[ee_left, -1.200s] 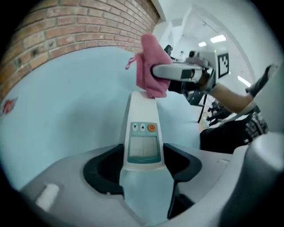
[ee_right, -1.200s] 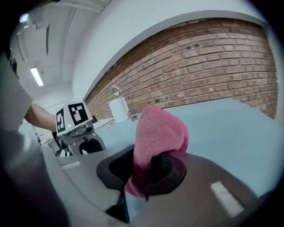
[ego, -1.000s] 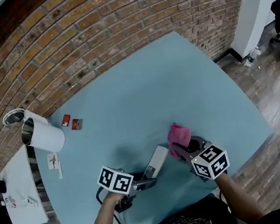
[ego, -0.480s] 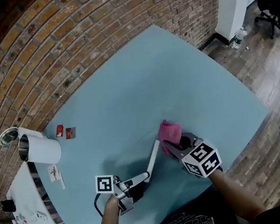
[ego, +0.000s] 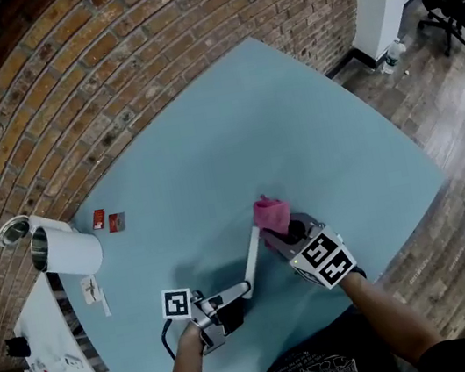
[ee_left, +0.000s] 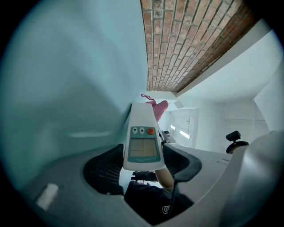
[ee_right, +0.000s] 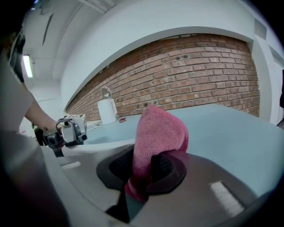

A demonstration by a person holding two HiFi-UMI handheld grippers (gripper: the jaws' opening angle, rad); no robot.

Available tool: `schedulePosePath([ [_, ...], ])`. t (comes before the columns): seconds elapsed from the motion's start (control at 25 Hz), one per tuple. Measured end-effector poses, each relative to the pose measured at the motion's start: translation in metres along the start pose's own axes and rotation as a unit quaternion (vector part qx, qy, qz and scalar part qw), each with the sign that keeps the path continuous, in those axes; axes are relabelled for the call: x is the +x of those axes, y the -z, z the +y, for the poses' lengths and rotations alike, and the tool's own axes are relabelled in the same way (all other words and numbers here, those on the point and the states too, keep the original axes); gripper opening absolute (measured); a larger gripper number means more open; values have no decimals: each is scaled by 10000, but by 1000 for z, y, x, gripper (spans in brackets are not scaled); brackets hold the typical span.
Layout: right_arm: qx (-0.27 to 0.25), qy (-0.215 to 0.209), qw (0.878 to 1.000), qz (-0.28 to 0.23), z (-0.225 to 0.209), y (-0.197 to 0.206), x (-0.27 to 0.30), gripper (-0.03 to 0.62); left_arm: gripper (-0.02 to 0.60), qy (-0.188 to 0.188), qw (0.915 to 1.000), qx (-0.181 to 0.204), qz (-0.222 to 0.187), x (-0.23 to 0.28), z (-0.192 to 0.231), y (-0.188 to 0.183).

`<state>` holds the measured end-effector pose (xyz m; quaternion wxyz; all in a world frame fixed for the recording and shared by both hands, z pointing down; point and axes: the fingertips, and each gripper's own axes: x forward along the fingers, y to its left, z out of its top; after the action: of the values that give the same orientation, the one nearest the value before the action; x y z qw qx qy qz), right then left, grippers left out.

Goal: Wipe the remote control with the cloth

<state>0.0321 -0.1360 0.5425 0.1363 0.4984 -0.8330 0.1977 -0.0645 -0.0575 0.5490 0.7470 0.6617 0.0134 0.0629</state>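
Over the last second the left gripper (ego: 234, 294) has rolled, so the remote (ego: 252, 262), which showed its broad side from above, now shows only a thin edge. It is clamped by its lower end between the left gripper's wide-set jaws and held clear of the table (ego: 293, 125), above the near edge. From the left gripper's own view the remote's (ee_left: 143, 137) screen and buttons face the camera, with the cloth (ee_left: 156, 107) peeking out behind its far tip. The right gripper (ego: 278, 233) has come in too: its jaws are pinched on the pink cloth (ego: 270, 214), which stood off to the remote's side and now sits at that far end, touching it or very nearly; I can't say which. In the right gripper view the cloth (ee_right: 157, 133) rises in a folded hump above the jaws. To me this looks like a fresh side being turned up for wiping, with the stroke about to run from the tip.
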Motion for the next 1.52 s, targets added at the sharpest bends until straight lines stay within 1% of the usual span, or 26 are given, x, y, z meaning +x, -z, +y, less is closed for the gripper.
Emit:
schedulePosePath([
  [0.36, 113, -188, 9997, -75, 19, 5, -3, 66, 279, 71, 9999, -7, 106, 7, 0, 5],
  [0.64, 162, -373, 9991, -107, 36, 9, -11, 66, 279, 127, 9999, -16, 72, 10, -1, 7],
  [0.92, 317, -577, 9978, -115, 57, 16, -17, 66, 279, 230, 9997, 1, -59, 11, -4, 4],
  [1.52, 483, -698, 9962, -176, 101, 28, -41, 66, 279, 391, 9987, -46, -320, 16, -7, 2],
])
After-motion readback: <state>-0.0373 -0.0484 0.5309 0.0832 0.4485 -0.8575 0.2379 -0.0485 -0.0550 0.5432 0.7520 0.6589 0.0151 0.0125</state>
